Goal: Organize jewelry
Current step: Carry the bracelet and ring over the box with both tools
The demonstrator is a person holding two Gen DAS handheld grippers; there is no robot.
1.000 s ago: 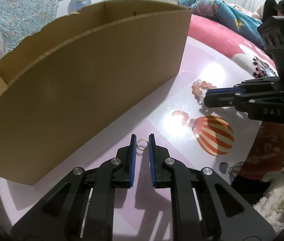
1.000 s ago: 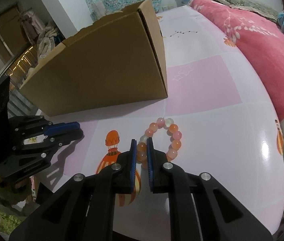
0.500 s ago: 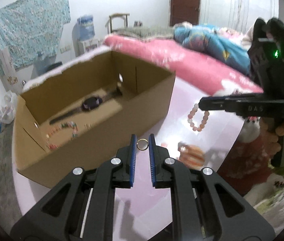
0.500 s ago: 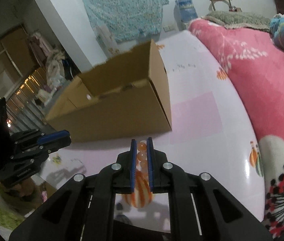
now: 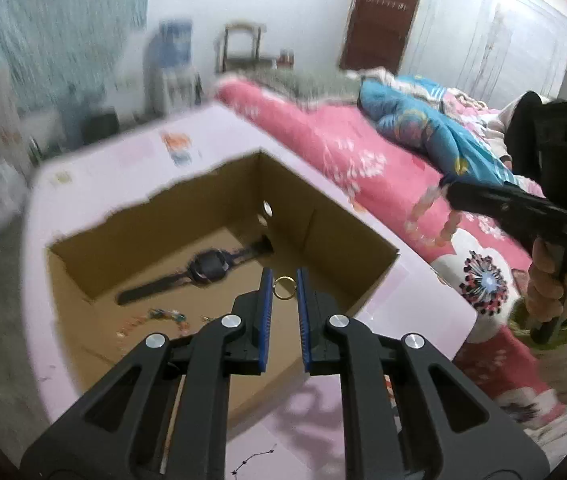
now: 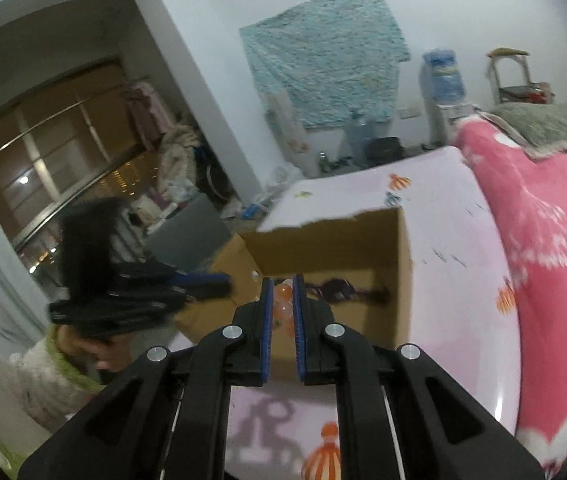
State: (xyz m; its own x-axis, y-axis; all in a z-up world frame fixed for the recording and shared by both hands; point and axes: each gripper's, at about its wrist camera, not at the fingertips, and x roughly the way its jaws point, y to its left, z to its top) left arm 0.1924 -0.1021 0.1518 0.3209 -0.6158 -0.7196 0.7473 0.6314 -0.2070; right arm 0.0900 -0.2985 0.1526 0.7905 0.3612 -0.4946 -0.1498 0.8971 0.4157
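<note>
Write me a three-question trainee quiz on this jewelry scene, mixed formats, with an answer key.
1. True or false: the left gripper holds a gold ring.
2. The right gripper holds: A) a watch B) a bead bracelet C) nothing.
3. Fill in: a black ____ lies inside the cardboard box.

Key: 1 true; 2 B; 3 watch.

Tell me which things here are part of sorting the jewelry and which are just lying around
Part of the job:
gold ring in the left gripper
bead bracelet in the right gripper
cardboard box
watch inside it

Just lying about:
pink blanket
water dispenser
chair
</note>
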